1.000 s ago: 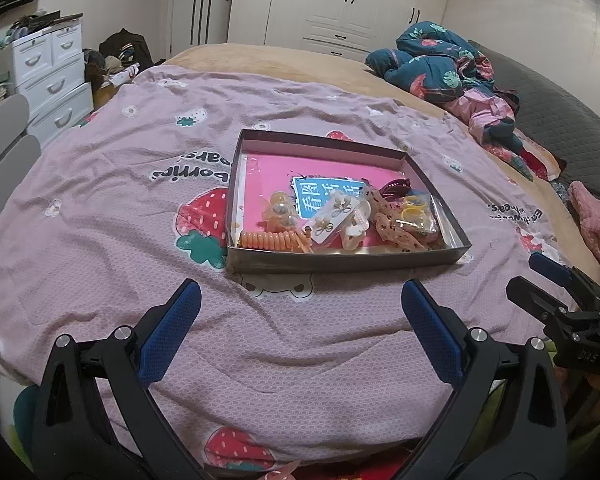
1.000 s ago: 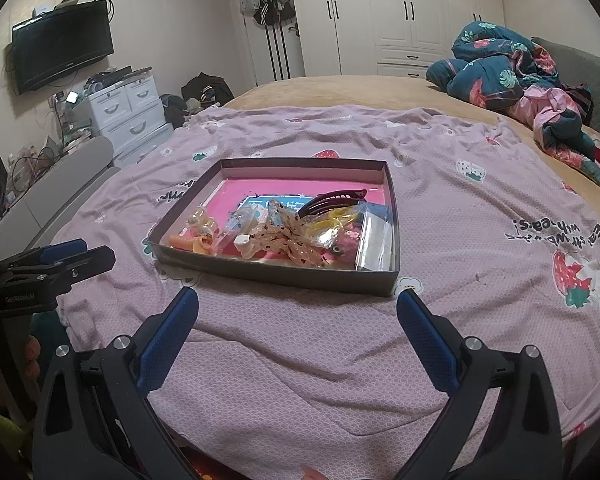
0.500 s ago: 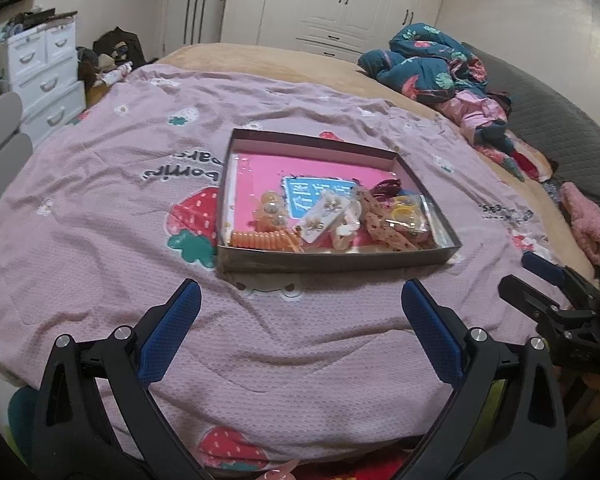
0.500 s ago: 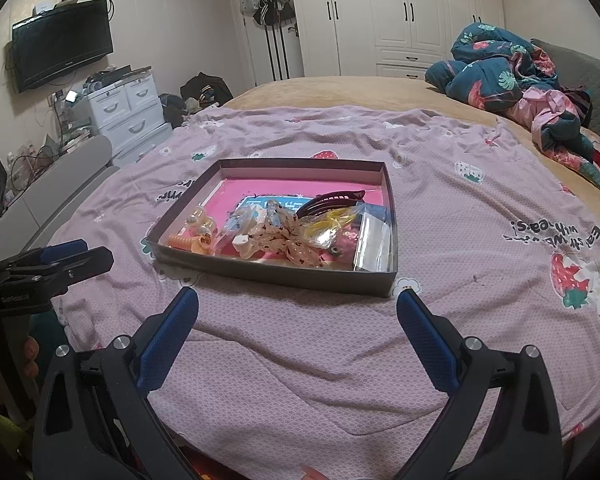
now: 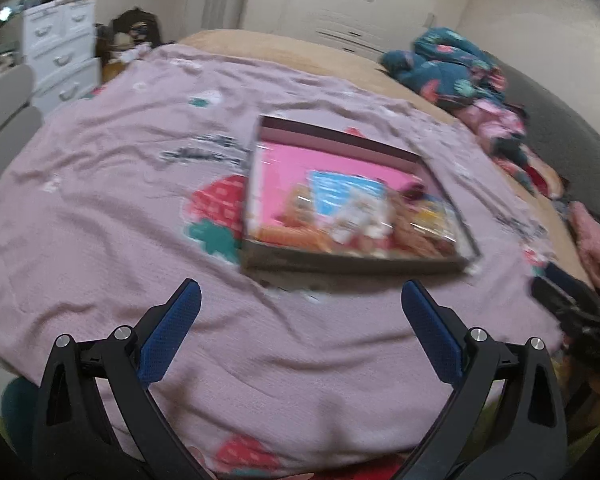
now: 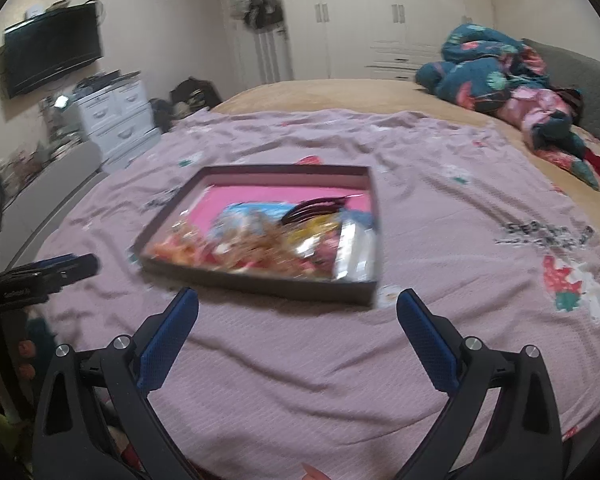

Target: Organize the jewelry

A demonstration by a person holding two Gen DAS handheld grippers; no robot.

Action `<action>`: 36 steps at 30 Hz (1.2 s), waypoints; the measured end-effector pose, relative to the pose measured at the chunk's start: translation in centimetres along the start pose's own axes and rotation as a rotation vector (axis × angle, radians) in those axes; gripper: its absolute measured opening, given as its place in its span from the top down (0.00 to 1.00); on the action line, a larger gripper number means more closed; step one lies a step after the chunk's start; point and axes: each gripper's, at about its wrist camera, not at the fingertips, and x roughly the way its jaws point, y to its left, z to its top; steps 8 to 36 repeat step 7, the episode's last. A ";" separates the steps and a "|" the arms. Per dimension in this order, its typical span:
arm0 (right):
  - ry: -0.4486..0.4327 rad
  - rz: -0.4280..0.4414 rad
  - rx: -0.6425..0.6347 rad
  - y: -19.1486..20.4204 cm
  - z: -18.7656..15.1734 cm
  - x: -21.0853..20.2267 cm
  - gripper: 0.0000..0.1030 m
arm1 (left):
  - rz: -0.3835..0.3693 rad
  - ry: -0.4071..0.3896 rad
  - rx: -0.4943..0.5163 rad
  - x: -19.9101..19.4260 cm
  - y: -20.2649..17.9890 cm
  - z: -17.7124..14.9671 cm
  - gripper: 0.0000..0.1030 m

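A shallow dark box [image 5: 352, 266] with a pink floor lies on the purple bedspread; it also shows in the right wrist view [image 6: 260, 286]. Inside lie several hair accessories: an orange coil tie [image 5: 288, 236], a dark hair clip [image 6: 320, 206], a beige bow [image 6: 268, 240], and clear packets [image 6: 356, 248]. Both views are motion-blurred. My left gripper [image 5: 300, 300] is open and empty, hovering before the box's near wall. My right gripper [image 6: 296, 306] is open and empty, just short of the box's near wall. Each gripper shows at the other view's edge.
The purple strawberry-print bedspread [image 6: 440, 240] covers the bed. A crumpled teal and pink quilt [image 6: 500, 76] lies at the far right. White drawers [image 6: 116, 120] and a wall TV [image 6: 52, 48] stand at the left, wardrobes [image 6: 360, 16] behind.
Both grippers have moved forward toward the box, which now looks larger and closer. The left view has also swung left. Both grippers stay open.
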 end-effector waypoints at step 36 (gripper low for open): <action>0.093 -0.353 0.197 -15.1 4.3 9.0 0.04 | 0.313 0.012 -0.118 6.9 10.1 6.2 0.09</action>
